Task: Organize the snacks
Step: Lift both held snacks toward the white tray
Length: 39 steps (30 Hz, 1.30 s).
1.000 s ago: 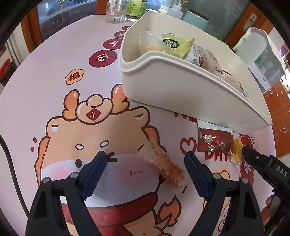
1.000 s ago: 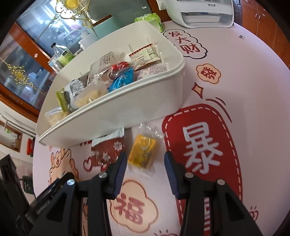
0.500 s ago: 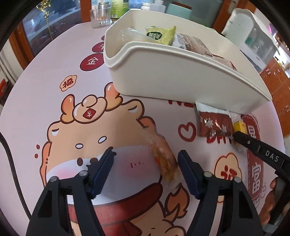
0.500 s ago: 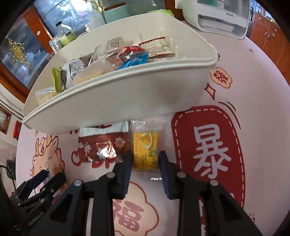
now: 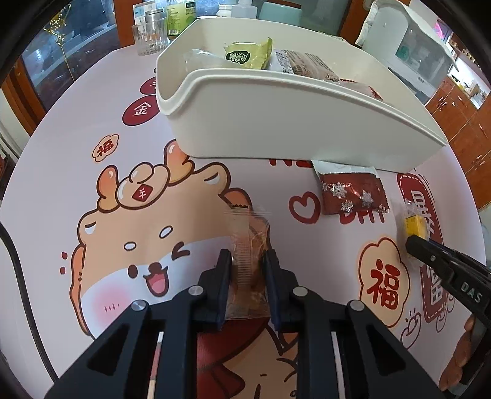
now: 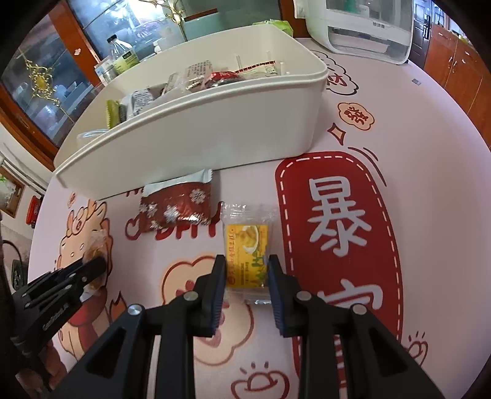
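My left gripper [image 5: 247, 261] is shut on a clear packet of brown snack [image 5: 250, 245] lying on the printed tablecloth. My right gripper [image 6: 245, 264] is shut on a yellow snack packet [image 6: 245, 245], also on the cloth; the packet shows in the left wrist view [image 5: 412, 227] too. A dark red packet with snowflakes [image 6: 178, 211] lies just in front of the white bin [image 6: 214, 135], which holds several snack packets. The left gripper shows in the right wrist view [image 6: 92, 267] at the far left.
The bin [image 5: 291, 122] stands at the middle back of the round table. Glass jars and bottles [image 5: 159, 30] stand behind it. A white appliance [image 6: 362, 27] stands at the back right. Wooden cabinets line the room.
Both grippers moved forward and closed: the left around the clear brown snack packet, the right around the yellow packet. The left packet now lies straight between the fingers.
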Each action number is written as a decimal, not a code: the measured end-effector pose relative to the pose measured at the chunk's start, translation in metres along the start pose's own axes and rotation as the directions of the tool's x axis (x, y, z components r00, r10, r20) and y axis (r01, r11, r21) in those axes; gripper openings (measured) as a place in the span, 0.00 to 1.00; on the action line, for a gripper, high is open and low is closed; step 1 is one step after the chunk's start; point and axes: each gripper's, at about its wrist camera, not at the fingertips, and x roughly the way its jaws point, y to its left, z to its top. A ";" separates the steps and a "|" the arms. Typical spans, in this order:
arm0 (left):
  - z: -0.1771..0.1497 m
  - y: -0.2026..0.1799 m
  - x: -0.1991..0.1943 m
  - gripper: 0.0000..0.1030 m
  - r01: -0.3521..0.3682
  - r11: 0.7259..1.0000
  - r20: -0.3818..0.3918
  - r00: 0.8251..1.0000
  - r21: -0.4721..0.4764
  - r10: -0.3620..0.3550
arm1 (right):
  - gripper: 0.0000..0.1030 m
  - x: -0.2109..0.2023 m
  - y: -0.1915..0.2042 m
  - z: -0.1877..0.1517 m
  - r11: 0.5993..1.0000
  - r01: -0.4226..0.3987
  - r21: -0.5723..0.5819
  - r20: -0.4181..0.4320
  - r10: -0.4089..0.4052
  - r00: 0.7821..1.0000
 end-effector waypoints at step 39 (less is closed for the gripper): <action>0.071 -0.068 -0.191 0.19 0.076 0.983 0.290 0.949 0.168 -0.123 | 0.26 -0.168 0.017 0.027 0.979 -0.195 -0.060 0.348 0.204 0.915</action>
